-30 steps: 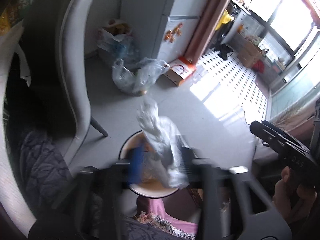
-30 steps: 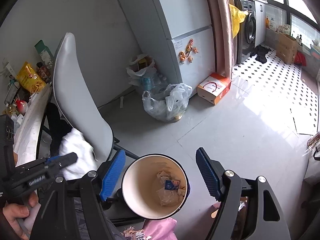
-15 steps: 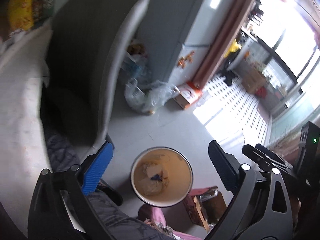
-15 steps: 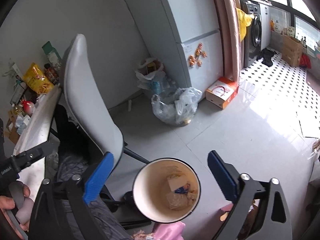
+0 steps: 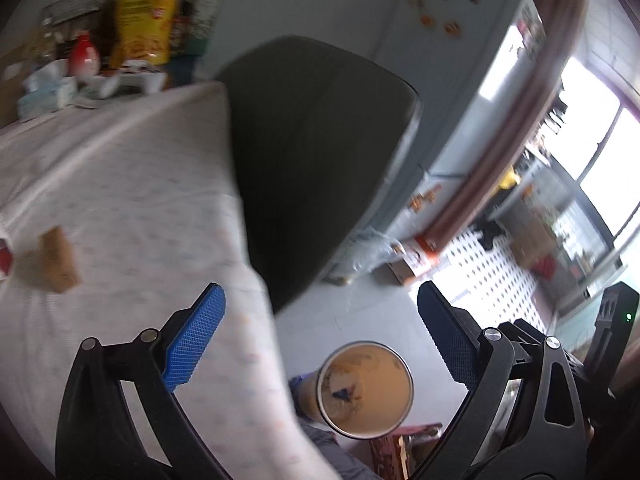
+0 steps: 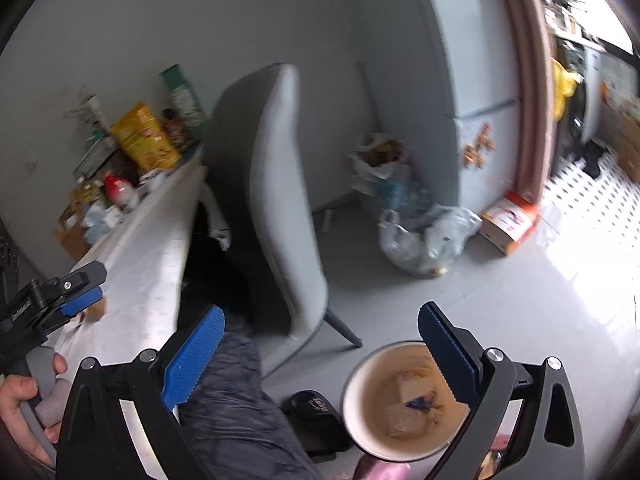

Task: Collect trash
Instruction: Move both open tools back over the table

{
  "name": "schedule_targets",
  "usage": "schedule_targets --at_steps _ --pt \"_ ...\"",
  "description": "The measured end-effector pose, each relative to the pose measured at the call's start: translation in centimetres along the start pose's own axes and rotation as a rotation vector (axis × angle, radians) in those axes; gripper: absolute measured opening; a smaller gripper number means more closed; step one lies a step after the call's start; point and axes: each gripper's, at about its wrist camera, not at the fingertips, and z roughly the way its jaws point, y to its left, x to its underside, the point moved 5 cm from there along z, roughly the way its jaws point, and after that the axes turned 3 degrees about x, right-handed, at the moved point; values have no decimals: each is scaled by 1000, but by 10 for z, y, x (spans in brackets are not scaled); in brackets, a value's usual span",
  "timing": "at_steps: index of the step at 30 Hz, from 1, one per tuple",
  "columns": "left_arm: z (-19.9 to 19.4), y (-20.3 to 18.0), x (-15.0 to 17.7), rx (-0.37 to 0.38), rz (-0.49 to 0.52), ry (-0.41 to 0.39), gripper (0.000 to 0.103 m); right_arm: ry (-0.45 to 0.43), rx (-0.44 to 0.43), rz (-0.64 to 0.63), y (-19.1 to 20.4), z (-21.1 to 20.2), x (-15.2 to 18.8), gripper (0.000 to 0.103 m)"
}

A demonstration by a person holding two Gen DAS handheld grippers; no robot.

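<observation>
- Left tool (image 5: 320,336): jaws wide apart, nothing between the blue pads (image 5: 196,338). It is angled down over the worktop (image 5: 120,184) edge.
- Right tool (image 6: 320,354): jaws wide apart, nothing gripped. Its right pad overlaps the bin (image 6: 400,402) rim in the picture only.
- The bin stands upright on the floor (image 6: 500,300), mouth up, long axis vertical, between the worktop edge and the open floor. Seen in the left view (image 5: 366,390) too.
- Trash (image 6: 412,404) lies in the bottom of the bin: crumpled pale paper and a scrap with a dark blue mark. No clear long axis or heading.
- A small brown box (image 5: 56,258) sits on the worktop cloth, tilted and blurred, with a red-and-white item at the frame edge beside it.
- Grey chair (image 6: 272,200) tucked against the worktop, back upright.
- Clutter at the far end of the worktop: yellow snack bag (image 5: 144,18), green carton, red-capped bottle.
- Clear plastic bags (image 6: 424,236) on the floor by the fridge (image 6: 460,60); orange-and-white box beside them.
- A hand (image 6: 24,408) grips the left tool's handle, seen in the right view.
</observation>
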Motion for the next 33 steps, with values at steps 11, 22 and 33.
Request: schedule_targets --at_steps 11,22,33 --pt "-58 95 -3 -102 -149 -117 96 5 -99 -145 110 2 -6 95" --pt "-103 177 6 -189 -241 -172 96 49 -195 -258 205 13 8 88" --pt "-130 241 19 -266 -320 -197 94 88 -256 -370 281 30 22 78"
